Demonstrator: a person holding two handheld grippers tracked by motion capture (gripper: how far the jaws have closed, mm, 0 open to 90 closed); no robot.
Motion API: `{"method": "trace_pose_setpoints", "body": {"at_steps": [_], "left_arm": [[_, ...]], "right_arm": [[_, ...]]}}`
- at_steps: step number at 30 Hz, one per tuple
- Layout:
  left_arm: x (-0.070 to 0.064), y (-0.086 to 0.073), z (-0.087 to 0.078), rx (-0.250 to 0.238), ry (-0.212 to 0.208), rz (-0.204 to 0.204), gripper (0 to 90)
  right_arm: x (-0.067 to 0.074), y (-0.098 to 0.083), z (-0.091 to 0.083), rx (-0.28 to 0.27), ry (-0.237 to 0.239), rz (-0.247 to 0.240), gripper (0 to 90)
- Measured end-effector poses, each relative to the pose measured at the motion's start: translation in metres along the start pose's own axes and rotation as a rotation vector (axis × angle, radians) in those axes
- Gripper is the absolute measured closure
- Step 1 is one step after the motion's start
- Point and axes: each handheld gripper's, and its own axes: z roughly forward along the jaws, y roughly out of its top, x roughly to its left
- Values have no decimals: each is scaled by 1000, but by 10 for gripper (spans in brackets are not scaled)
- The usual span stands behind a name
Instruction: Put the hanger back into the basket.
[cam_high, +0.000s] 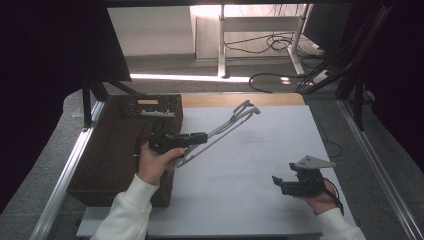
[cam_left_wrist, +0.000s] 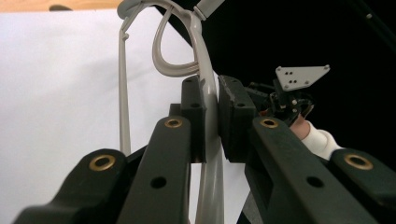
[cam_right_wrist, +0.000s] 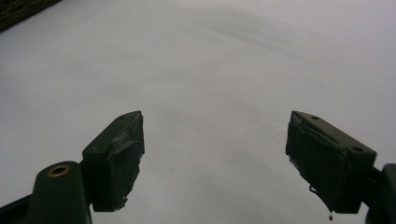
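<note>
Gripping a grey plastic clothes hanger (cam_high: 220, 131) between my left fingers (cam_left_wrist: 233, 119), I hold it tilted above the white bench (cam_high: 260, 165), its hook end toward the far edge, beside the dark brown woven basket (cam_high: 107, 160). My right gripper (cam_high: 281, 183) rests low over the bench, fingers spread wide with nothing between them.

High view: fixed above the near edge of the bench (cam_high: 260, 165), facing forward and down, far enough to take in both hands and the floor beyond. Left gripper view: mounted on the left gripper (cam_left_wrist: 212, 116), looking along its jaws at close range across the white sheet (cam_left_wrist: 56, 93) toward the right gripper (cam_left_wrist: 289, 95), which the high view shares. Right gripper view: looks low and close over the same sheet.
</note>
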Motion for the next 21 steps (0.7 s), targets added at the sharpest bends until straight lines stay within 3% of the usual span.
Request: {"method": "trace_pose_setpoints", "body": {"at_steps": [21], "left_arm": [[9,5,-67,-94,73,14,820]], "right_arm": [[0,-1,2,7,-11,-10,200]]}}
